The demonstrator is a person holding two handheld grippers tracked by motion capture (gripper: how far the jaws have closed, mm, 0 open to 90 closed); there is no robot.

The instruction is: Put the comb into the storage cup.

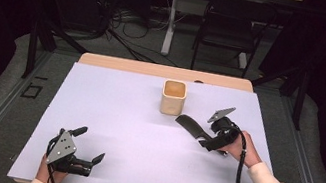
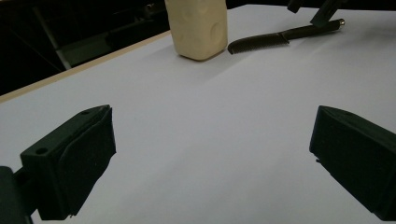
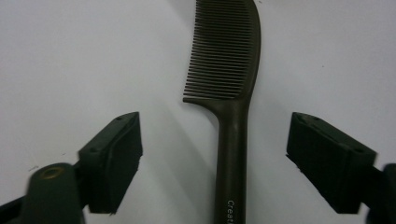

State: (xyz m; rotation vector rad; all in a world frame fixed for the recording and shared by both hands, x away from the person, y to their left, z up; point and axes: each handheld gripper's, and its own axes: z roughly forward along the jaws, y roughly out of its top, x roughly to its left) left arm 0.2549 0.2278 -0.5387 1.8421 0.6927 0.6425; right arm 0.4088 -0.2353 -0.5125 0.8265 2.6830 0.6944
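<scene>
While the left hand-held gripper (image 1: pixel 85 149) rests open on the bench (image 1: pixel 133 132), the right hand-held gripper (image 3: pixel 212 158) straddles the comb (image 3: pixel 232 93) handle, jaws apart, not yet touching; next they need to pinch it squarely beside the cup (image 1: pixel 173 97).

The left gripper (image 1: pixel 89 145) is held low near the table's front edge, jaws spread wide. The right gripper (image 3: pixel 212 154) is angled down, jaws parted and pressed on nothing.
</scene>
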